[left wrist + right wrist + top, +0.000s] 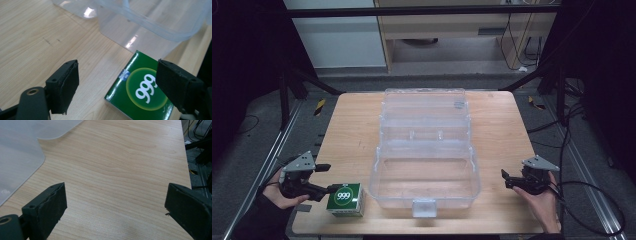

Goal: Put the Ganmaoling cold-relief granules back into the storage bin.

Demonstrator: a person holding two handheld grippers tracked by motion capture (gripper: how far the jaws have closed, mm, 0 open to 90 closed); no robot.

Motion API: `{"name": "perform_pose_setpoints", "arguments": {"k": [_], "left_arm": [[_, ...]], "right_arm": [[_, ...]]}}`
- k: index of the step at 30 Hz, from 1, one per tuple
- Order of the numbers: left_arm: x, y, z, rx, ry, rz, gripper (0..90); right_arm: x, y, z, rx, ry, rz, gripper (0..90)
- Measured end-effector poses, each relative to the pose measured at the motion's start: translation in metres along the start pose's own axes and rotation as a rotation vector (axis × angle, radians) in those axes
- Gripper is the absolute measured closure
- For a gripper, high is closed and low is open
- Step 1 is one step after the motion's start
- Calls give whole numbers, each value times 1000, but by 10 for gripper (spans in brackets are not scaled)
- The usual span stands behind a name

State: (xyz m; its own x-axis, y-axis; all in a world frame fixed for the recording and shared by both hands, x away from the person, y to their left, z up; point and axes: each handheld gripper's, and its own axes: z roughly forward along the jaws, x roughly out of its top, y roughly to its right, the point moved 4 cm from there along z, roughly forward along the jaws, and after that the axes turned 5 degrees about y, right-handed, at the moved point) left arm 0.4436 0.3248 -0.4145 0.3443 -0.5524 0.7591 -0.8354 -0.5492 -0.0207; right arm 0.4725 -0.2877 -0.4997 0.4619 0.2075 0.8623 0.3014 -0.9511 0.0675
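A small green box marked "999" [346, 199] lies flat on the wooden table [502, 125] near its front left corner. My left gripper [328, 178] is just left of it, open, its lower jaw tip by the box's top edge. In the left gripper view the green box [140, 92] sits below and between the spread jaws, partly behind the right one; the left gripper [117, 85] holds nothing. A clear plastic storage box [425, 172] stands open mid-table, its lid raised at the back. My right gripper [506, 179] is open to its right, and the right gripper [115, 207] hovers over bare wood.
The clear box's wall [140, 32] rises close behind the green box. Its rounded edge [17, 152] shows at the left of the right gripper view. The table's right edge [186, 162] drops to a floor with cables. Dark frame bars flank the table.
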Motion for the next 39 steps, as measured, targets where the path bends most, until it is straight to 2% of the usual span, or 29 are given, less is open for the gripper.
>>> {"name": "perform_pose_setpoints", "arguments": {"k": [7,8,12,13,20,22,30,39], "left_arm": [[4,7,0,-48,-55,73,156],[4,8,1,-61,-81,92,148],[3,11,5,-78,-107,115,125],[3,13,7,-87,-127,138,111],[5,19,11,-122,-163,174,70],[4,22,13,-142,-186,202,52],[1,24,22,-142,-240,236,45],[0,29,30,-171,-274,267,37]], "right_arm": [[-2,-1,1,4,-13,-13,42],[-2,-1,2,6,-16,-14,42],[-3,-1,2,5,-19,-24,41],[-3,-2,2,8,-22,-26,41],[-4,-2,3,11,-30,-36,39],[-4,-3,3,15,-31,-37,37],[-5,-3,4,14,-38,-48,33],[-7,-3,5,15,-55,-49,33]]}}
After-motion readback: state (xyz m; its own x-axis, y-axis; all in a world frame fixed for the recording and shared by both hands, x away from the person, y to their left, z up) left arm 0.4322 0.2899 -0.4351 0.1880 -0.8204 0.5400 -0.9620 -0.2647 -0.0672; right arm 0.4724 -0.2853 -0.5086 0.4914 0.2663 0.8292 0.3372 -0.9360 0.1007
